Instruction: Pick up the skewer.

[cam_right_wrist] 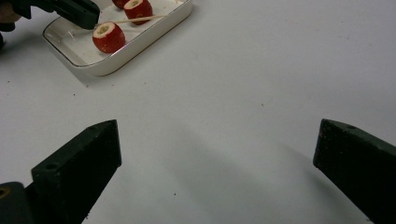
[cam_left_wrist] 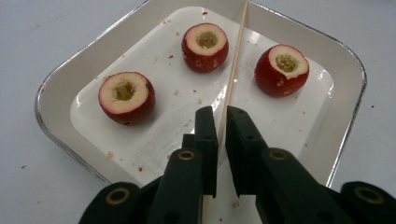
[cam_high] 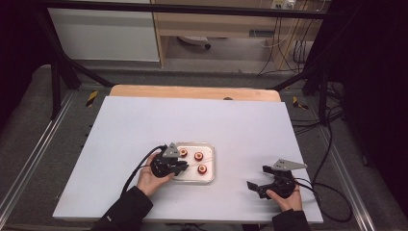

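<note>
A white tray (cam_high: 210, 179) (cam_left_wrist: 56, 81) (cam_right_wrist: 121, 58) on the white table holds three cored red fruits (cam_left_wrist: 126, 97) (cam_left_wrist: 205, 46) (cam_left_wrist: 281, 69). My left gripper (cam_high: 180, 167) (cam_left_wrist: 222, 116) reaches over the tray's left side, its jaws nearly together on a thin wooden skewer (cam_left_wrist: 236, 51) that runs out between two of the fruits and over the far rim. My right gripper (cam_high: 257, 177) (cam_right_wrist: 215, 154) rests on the table to the right of the tray, jaws wide apart with nothing between them. In the right gripper view one fruit (cam_right_wrist: 108, 37) lies nearest, beside the left gripper (cam_right_wrist: 77, 11).
The white board (cam_high: 192, 120) covers most of the table, with a wooden edge (cam_high: 192, 91) at the back. Crumbs dot the tray floor. Black cables (cam_high: 327, 192) trail off the right side. Dark frame legs (cam_high: 57, 77) stand at the back corners.
</note>
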The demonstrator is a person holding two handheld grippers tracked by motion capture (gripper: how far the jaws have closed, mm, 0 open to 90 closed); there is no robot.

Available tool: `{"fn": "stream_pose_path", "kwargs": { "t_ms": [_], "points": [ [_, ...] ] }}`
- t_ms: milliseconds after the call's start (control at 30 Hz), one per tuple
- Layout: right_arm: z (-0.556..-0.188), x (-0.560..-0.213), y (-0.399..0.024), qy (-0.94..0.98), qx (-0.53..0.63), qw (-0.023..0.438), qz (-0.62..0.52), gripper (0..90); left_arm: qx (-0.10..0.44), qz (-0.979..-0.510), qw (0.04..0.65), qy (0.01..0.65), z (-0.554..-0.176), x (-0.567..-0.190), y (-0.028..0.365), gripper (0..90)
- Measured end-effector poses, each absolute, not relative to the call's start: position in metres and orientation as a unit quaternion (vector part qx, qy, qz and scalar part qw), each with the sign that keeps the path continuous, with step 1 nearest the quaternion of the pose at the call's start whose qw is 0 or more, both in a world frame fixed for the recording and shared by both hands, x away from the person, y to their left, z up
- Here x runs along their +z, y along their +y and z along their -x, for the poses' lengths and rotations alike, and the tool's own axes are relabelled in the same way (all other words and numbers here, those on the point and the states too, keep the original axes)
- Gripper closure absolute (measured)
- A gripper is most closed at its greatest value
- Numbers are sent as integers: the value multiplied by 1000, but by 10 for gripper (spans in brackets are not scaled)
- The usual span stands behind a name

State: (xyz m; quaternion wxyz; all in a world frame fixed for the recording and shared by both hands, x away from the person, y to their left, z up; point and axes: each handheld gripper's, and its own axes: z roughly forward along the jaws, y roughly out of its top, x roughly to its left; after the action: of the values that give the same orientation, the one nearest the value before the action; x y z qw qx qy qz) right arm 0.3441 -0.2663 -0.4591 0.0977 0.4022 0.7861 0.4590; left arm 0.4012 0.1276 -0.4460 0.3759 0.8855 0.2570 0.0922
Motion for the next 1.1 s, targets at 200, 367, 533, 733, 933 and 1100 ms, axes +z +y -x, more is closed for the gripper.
{"fn": "stream_pose_path", "kwargs": {
  "t_ms": [200,367,533,733,933,1100],
  "points": [
    [-344,-459,-267,787,458,97,-402,14,95,-889,373,248,-401,-447,127,872],
    [-344,-459,-267,786,458,96,-403,14,98,-891,373,240,-399,-447,127,881],
    [-343,-459,-267,786,459,98,-402,14,101,-888,382,234,-395,-443,127,884],
    [-343,-457,-266,789,457,100,-398,9,106,-882,394,236,-391,-435,132,884],
    [-343,-454,-256,802,445,112,-382,5,104,-877,402,242,-389,-429,135,884],
    [-343,-451,-247,814,430,125,-371,5,103,-877,403,240,-386,-424,135,884]
  ]
}}
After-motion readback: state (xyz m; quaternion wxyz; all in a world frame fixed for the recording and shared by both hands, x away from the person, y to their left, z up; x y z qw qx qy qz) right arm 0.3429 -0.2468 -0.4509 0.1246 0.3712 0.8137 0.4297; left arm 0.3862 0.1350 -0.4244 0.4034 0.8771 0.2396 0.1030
